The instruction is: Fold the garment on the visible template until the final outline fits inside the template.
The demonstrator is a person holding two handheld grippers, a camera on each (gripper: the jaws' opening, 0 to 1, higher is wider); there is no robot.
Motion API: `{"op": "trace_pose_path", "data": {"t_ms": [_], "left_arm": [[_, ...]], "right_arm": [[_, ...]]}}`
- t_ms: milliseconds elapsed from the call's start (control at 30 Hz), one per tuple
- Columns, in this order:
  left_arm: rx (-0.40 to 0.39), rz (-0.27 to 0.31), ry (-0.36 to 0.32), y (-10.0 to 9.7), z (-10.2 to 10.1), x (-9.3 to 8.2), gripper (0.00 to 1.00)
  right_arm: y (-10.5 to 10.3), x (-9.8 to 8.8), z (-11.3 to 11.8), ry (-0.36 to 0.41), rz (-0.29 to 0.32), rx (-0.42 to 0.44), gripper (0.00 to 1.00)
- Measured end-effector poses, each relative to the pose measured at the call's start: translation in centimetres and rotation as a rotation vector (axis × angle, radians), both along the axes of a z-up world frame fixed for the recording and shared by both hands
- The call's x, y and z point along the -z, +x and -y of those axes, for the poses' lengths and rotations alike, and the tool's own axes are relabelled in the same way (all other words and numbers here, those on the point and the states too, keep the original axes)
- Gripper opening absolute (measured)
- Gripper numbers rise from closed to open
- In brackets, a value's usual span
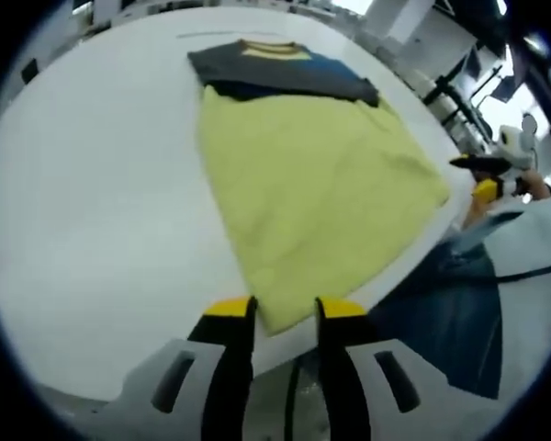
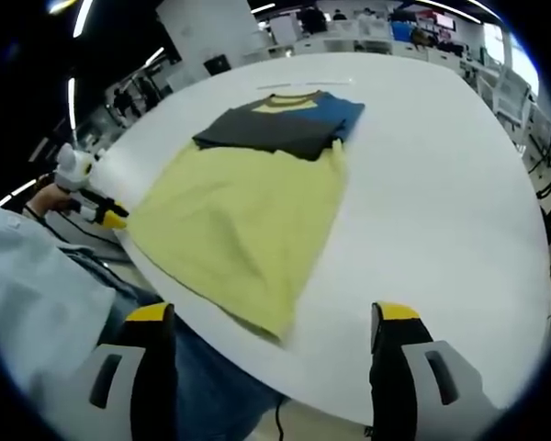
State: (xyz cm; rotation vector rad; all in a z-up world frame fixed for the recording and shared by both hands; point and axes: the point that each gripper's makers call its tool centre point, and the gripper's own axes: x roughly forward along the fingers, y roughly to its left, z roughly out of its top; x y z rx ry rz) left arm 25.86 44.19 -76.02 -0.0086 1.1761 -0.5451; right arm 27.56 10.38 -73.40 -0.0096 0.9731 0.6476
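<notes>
I see a garment (image 1: 312, 184) mostly pale yellow, its top band dark grey and blue with a yellow collar, on a white table (image 1: 101, 211); my tools' tips are yellow.

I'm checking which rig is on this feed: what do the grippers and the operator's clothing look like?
Both the left gripper and right gripper have black jaws capped with yellow tips, rising from light grey bodies with dark slots. The person wears a pale light-blue sleeve and dark blue trousers.
</notes>
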Motion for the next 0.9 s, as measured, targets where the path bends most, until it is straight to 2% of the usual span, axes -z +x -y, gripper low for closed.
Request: {"op": "trace_pose_path", "data": {"t_ms": [267,400,600,900], "left_arm": [[-0.008,0.000,0.024,0.2,-0.2,0.4,0.06],[-0.016,-0.003,0.027,0.3,-0.2,0.5,0.04],[-0.058,-0.012,0.030,0.4,-0.4,0.5,0.01],[-0.083,-0.008,0.025,0.3,-0.5,0.5,0.01]], "right_arm": [[-0.7,0.5,-0.2,0.024,-0.024,-0.007,0.78],[-1.1,0.6,-0.3,0.054,-0.027,0.000,0.72],[-1.3,1.1,0.4,0.035,-0.031,0.015,0.69],[-1.2,1.2,0.6,0.037,-0.021,0.023,0.55]]}}
